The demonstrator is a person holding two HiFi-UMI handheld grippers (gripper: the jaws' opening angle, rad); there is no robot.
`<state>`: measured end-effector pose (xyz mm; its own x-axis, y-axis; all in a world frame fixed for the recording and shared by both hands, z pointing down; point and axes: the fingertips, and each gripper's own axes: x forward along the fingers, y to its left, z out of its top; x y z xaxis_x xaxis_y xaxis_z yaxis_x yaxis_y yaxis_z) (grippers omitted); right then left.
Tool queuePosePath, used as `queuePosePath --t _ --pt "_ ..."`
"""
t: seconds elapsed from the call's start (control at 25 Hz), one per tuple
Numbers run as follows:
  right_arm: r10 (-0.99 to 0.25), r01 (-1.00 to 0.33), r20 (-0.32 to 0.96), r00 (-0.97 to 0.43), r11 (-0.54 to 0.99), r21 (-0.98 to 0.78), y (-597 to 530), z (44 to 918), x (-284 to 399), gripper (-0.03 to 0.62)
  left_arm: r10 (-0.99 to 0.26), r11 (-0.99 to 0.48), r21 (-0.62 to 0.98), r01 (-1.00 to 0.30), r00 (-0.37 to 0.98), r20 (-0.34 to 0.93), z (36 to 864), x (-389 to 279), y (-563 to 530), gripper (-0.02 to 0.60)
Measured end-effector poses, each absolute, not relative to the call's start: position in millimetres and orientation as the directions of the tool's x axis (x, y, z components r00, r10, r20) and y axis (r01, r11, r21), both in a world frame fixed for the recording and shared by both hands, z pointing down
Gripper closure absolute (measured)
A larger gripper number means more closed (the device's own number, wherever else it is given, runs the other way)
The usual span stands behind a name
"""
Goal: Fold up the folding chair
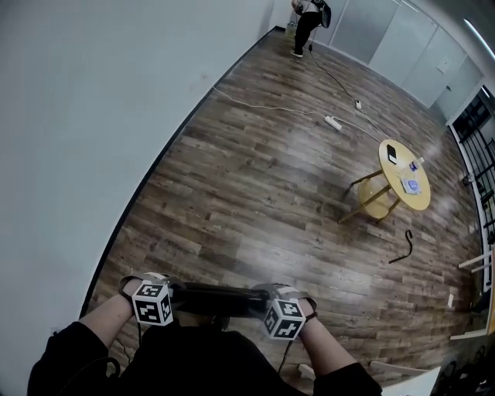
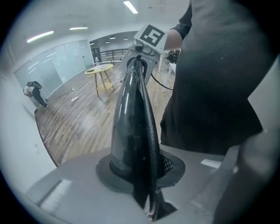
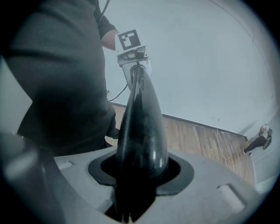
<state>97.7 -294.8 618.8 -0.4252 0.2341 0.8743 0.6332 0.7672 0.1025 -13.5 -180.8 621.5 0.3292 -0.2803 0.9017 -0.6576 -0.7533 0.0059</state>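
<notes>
Of the folding chair I see only its glossy black top bar (image 1: 216, 299), lying crosswise at the bottom of the head view; the rest is hidden behind the person's dark clothing. My left gripper (image 1: 174, 294) holds the bar's left end. In the left gripper view the jaws (image 2: 146, 192) are shut on the bar (image 2: 131, 127), which runs up to the other gripper's marker cube (image 2: 152, 36). My right gripper (image 1: 264, 303) sits at the bar's right end. In the right gripper view the bar (image 3: 140, 131) stands between the jaws (image 3: 131, 197) with a dark gap around it.
A white wall (image 1: 77, 116) runs along the left of the wooden floor (image 1: 255, 201). A round yellow table (image 1: 390, 186) stands at the right, a black object (image 1: 402, 247) on the floor near it. A power strip (image 1: 332, 122) with cables lies farther off. A person (image 1: 308, 19) stands far back.
</notes>
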Motion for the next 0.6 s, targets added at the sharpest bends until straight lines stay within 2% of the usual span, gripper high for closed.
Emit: queuePosePath --t 0.4,0.6 --pt "0.337 0.687 0.876 -0.346 0.727 -0.008 -275.8 615.1 114.1 0.523 -0.318 -0.77 -0.038 -0.637 0.331 0.888 619.6 -3.5 -169.8 0.528" --pt "0.341 0.684 0.878 -0.335 0.729 -0.023 -275.8 616.3 117.3 0.533 -0.323 -0.766 -0.037 -0.642 0.334 0.885 620.1 -1.3 -169.9 0.531"
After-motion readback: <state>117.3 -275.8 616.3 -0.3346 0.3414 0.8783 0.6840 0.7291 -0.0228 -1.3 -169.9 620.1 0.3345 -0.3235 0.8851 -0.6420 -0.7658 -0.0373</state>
